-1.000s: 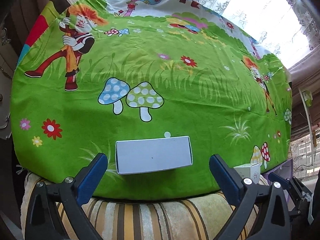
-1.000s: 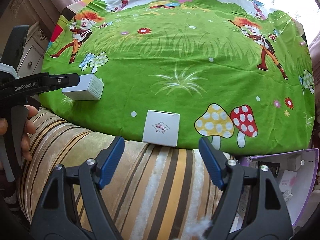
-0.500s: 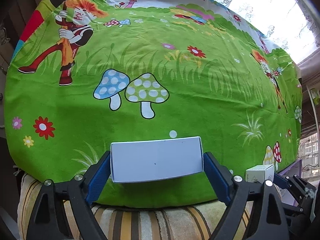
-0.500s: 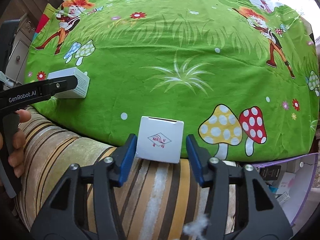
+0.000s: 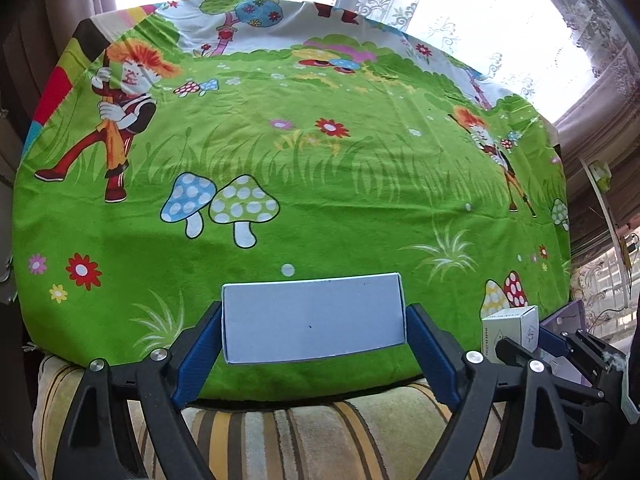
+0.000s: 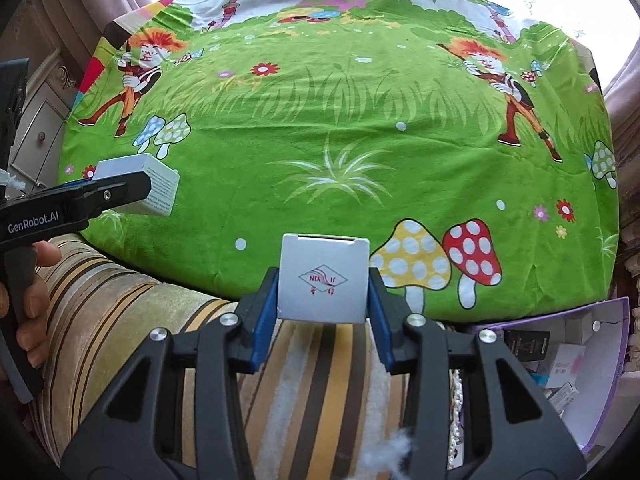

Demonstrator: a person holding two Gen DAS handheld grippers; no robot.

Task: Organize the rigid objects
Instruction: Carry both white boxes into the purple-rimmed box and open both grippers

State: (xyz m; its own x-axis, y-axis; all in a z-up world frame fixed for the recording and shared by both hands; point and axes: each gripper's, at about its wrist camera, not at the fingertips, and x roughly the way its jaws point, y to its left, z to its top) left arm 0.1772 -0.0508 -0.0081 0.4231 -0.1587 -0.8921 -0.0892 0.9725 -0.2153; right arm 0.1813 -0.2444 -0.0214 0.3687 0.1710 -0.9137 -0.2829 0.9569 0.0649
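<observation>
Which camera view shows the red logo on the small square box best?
The right wrist view: the small square box faces the camera between the right gripper pads, logo plainly visible. The left wrist view shows that box only small at the edge, from its side.

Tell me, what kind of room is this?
Probably a room in someone's home, maybe a living room or bedroom. A cartoon-printed green sheet covers the surface, a striped plush cushion lies below it, and lace curtains hang at the bright window.
</observation>
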